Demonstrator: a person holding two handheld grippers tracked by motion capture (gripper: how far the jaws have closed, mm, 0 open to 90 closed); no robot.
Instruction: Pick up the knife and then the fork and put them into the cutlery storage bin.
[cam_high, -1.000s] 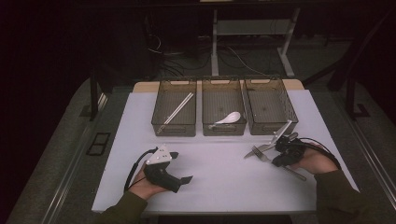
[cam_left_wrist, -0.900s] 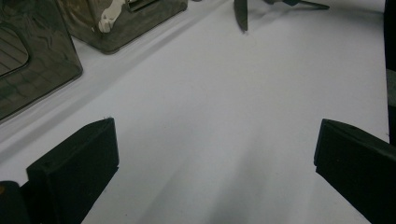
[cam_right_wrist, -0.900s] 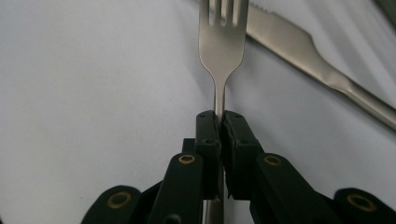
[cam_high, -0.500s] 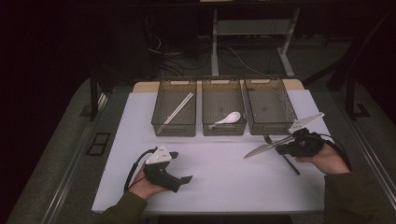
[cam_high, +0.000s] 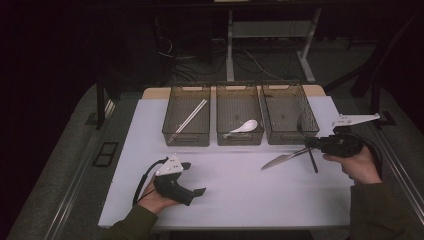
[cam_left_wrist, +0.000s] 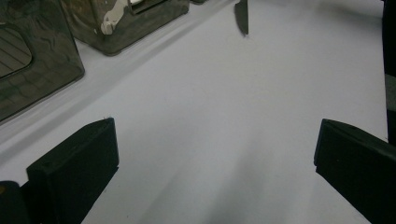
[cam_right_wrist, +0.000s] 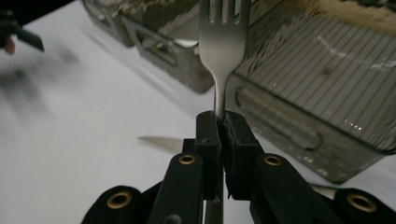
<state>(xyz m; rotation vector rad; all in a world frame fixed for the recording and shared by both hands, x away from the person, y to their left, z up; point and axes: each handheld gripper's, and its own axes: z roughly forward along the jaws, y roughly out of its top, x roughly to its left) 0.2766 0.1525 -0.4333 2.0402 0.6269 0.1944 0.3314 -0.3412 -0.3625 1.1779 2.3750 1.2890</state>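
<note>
The right tongs (cam_right_wrist: 219, 123) are clamped on the neck of a metal fork (cam_right_wrist: 223, 42), lifted above the white tabletop (cam_high: 225, 190) just in front of the right-hand bin (cam_high: 289, 114). The fork looks light, rigid and slick, so a firm pinch on the narrow handle suits it. Its long axis runs straight out from the tongs, tines pointing toward the bins. The left tongs (cam_left_wrist: 210, 172) stand wide and empty, low over the tabletop.

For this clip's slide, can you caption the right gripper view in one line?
Right gripper shut on a fork, tines up, before a clear bin.
</note>
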